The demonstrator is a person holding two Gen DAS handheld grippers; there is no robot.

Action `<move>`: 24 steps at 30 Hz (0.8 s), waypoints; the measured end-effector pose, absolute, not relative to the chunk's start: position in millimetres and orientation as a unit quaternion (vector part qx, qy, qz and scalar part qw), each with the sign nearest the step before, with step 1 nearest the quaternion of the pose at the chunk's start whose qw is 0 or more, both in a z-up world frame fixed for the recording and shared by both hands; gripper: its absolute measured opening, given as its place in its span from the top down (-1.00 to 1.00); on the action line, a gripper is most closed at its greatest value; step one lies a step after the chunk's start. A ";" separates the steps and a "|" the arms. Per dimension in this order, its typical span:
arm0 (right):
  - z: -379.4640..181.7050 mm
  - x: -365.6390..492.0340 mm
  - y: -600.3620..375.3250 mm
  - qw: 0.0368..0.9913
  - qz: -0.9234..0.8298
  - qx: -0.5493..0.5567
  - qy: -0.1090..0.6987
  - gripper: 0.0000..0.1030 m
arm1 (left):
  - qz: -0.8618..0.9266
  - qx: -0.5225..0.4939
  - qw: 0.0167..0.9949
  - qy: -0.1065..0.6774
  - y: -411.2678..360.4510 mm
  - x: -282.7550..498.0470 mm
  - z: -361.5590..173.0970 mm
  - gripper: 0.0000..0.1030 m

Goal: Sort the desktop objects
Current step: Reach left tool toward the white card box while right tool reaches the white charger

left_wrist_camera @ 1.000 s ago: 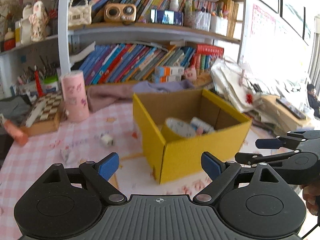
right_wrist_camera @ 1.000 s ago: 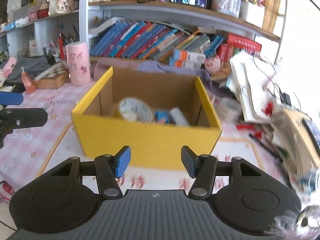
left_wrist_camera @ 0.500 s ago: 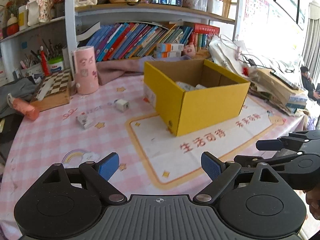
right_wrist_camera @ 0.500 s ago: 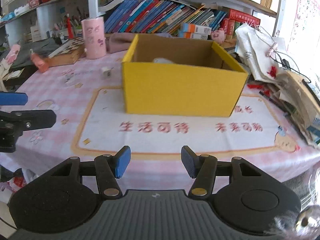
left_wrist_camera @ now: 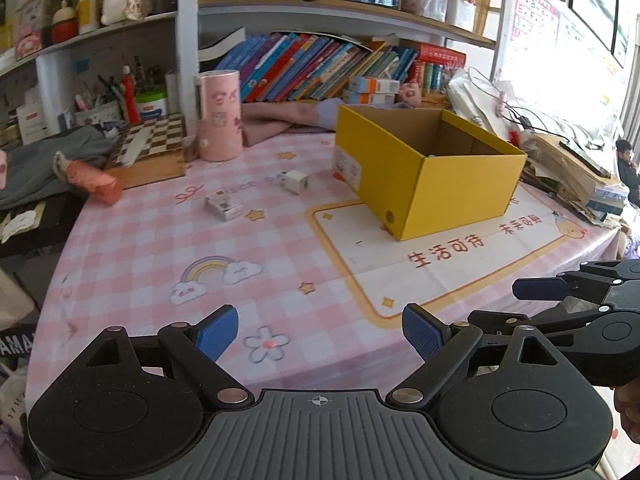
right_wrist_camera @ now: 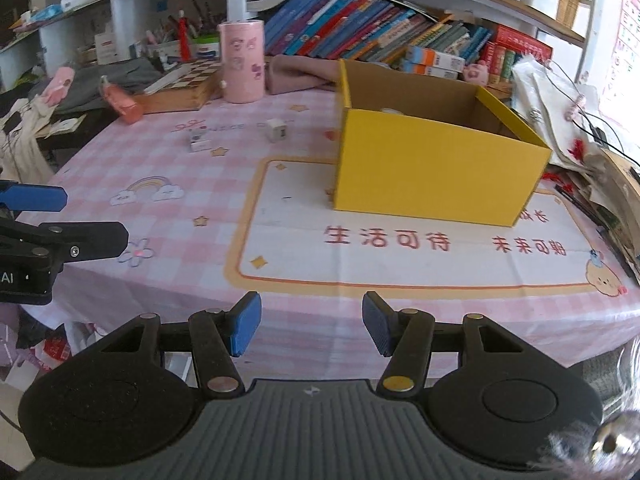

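A yellow cardboard box (left_wrist_camera: 432, 184) (right_wrist_camera: 436, 172) stands open on the pink checked tablecloth (left_wrist_camera: 160, 248), its contents mostly hidden behind its walls. Left of it lie a small white cube (left_wrist_camera: 297, 181) (right_wrist_camera: 277, 130) and a small flat white item (left_wrist_camera: 224, 207) (right_wrist_camera: 198, 140). My left gripper (left_wrist_camera: 320, 330) hangs open and empty over the table's near edge. My right gripper (right_wrist_camera: 312, 326) is also open and empty, at the near edge in front of the box. Each gripper shows at the side of the other's view.
A pink cylinder (left_wrist_camera: 219, 114) and a chessboard box (left_wrist_camera: 148, 148) stand at the back left, with an orange tube (left_wrist_camera: 94, 180) lying beside them. Bookshelves (left_wrist_camera: 320, 64) line the back. Papers and bags (right_wrist_camera: 592, 128) pile up right of the box.
Both grippers have drawn back from the box toward the table's near edge, so the box looks smaller and its contents have dropped out of sight. Jaw openings are unchanged.
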State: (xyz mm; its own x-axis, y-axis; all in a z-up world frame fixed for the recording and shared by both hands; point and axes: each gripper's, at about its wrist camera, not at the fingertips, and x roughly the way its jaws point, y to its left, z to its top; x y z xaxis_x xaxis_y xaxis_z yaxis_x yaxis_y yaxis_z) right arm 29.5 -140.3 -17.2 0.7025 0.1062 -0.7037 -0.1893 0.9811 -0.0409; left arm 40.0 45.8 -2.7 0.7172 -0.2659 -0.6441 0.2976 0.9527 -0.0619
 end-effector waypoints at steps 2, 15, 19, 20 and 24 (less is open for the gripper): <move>-17.3 29.3 -132.9 0.921 0.086 -0.060 0.376 -0.04 | -0.147 0.020 0.927 0.345 51.4 38.6 -3.0 -0.77; -14.0 36.4 -95.2 0.917 0.127 -0.082 0.369 -0.04 | -0.106 -0.006 0.933 0.344 87.5 33.0 -1.5 -0.77; -12.4 41.3 -83.8 0.916 0.141 -0.089 0.365 -0.04 | -0.093 -0.017 0.935 0.342 94.9 35.7 -1.2 -0.77; -12.2 43.0 -81.6 0.916 0.144 -0.090 0.364 -0.04 | -0.091 -0.019 0.935 0.342 96.0 36.8 -1.8 -0.77; -10.5 49.4 -75.0 0.915 0.155 -0.095 0.360 -0.04 | -0.084 -0.024 0.936 0.340 97.7 43.3 -2.6 -0.77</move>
